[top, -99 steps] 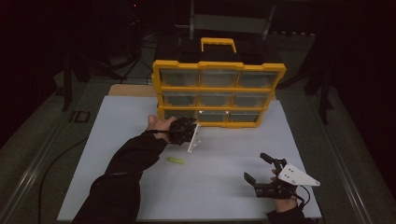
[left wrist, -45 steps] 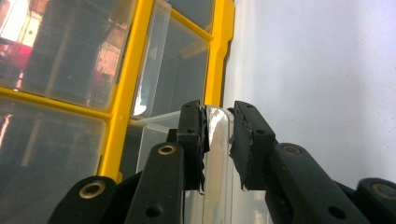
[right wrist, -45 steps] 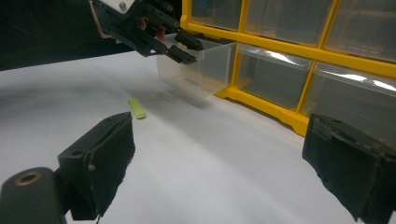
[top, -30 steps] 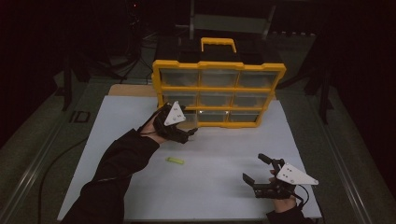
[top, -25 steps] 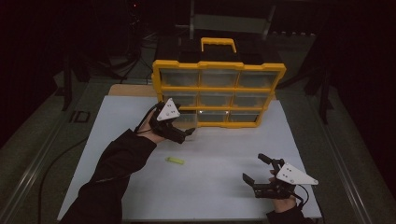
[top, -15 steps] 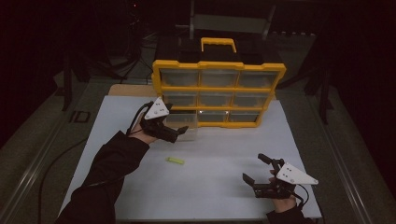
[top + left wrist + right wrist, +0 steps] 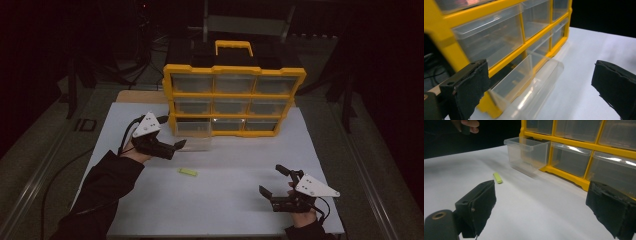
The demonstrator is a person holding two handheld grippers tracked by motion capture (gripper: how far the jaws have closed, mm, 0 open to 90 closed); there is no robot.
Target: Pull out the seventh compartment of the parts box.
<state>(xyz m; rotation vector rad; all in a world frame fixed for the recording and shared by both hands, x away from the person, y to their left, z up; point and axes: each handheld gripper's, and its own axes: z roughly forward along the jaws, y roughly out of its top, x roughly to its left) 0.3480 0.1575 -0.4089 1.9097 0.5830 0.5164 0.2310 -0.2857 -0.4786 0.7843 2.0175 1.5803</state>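
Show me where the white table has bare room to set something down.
Free: the wide patch of white table between the green piece and the right gripper, and the strip right of the yellow cabinet. Crowded: the left front of the cabinet, where the pulled-out drawer and left gripper sit.

Workshop — yellow parts organizer [image 7: 234,102], dark stands

High view: fixed above the near edge of the table [image 7: 225,200], facing forward and down, far; left gripper view: close beside the yellow drawer cabinet [image 7: 446,47], along its front; right gripper view: low, facing the cabinet; all share its pulled-out drawer [image 7: 529,152].
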